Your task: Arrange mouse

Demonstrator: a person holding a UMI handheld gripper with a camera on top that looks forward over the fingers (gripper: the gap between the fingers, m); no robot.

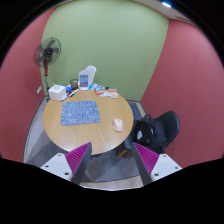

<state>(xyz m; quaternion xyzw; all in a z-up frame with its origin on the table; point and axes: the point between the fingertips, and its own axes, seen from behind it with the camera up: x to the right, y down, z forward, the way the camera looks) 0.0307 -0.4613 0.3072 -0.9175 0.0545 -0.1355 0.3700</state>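
My gripper (pixel 108 160) is released, fingers spread with nothing between the pads (pixel 78 155), hanging back from the near edge of the round table (pixel 60 132). Beyond them the mouse (pixel 118 125) lies on the table, right of the grey mat (pixel 80 113) and apart from it. I judge the task barely begun: approach, grasp and placing all remain. A fan (pixel 47 55) stands behind the table.

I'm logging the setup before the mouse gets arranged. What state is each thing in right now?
gripper: open, holding nothing, short of the table
mouse: lying on the table, right of the mat, untouched
mat: flat on the table
fan: upright behind the table; running or not, cannot tell
chair: standing beside the table, unoccupied
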